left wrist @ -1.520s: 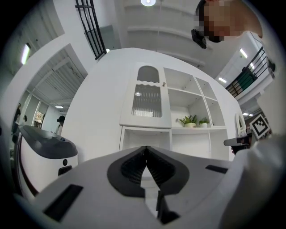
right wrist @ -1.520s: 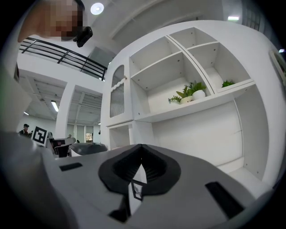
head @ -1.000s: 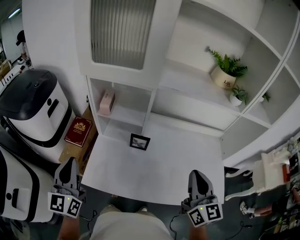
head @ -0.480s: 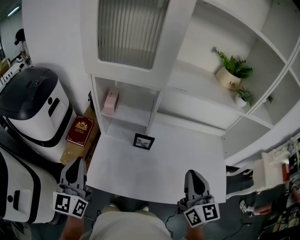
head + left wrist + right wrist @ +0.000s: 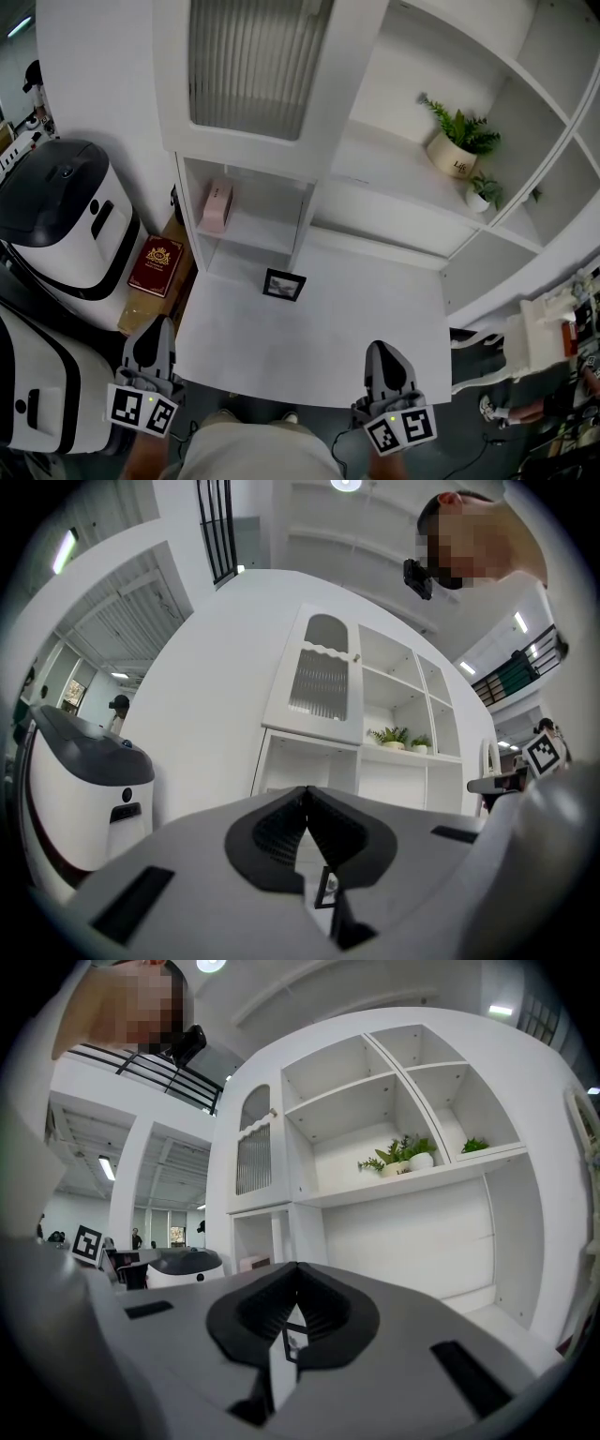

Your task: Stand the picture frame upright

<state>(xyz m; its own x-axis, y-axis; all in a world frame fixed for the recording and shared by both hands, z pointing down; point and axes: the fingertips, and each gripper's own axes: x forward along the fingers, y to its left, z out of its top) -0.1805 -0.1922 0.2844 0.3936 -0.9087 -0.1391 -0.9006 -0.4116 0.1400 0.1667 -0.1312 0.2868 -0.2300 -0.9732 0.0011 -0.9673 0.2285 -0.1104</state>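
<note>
**Both claws shut, holding short of the frame**

Over the last second the two claws have drawn slightly closer together at the near edge of the counter, the right one edging inward. The picture frame has not shifted. The left claw (image 5: pixel 157 323) and the right claw (image 5: pixel 380 345) each have their jaws pressed together with nothing between them, as both gripper views confirm.

The picture frame (image 5: pixel 283 284) sits toward the back left of the white counter (image 5: pixel 366 323), just in front of the shelf unit's upright divider and well apart from both claws. Each claw points roughly level at it, and it shows through the notch below the closed tips in both gripper views. I judge this a lining-up posture for an approach not yet begun. The jaws would have to part before any grasp. I cannot tell whether the frame lies flat or leans back.

Little writing can be read:
- The plant pot (image 5: pixel 454 157) bears a dark word too small to make out.
- The red book (image 5: pixel 156 265), down at the left of the counter, carries a gold crest with illegible lettering.
- The pink box (image 5: pixel 217 205) on the low shelf shows no readable print.
</note>
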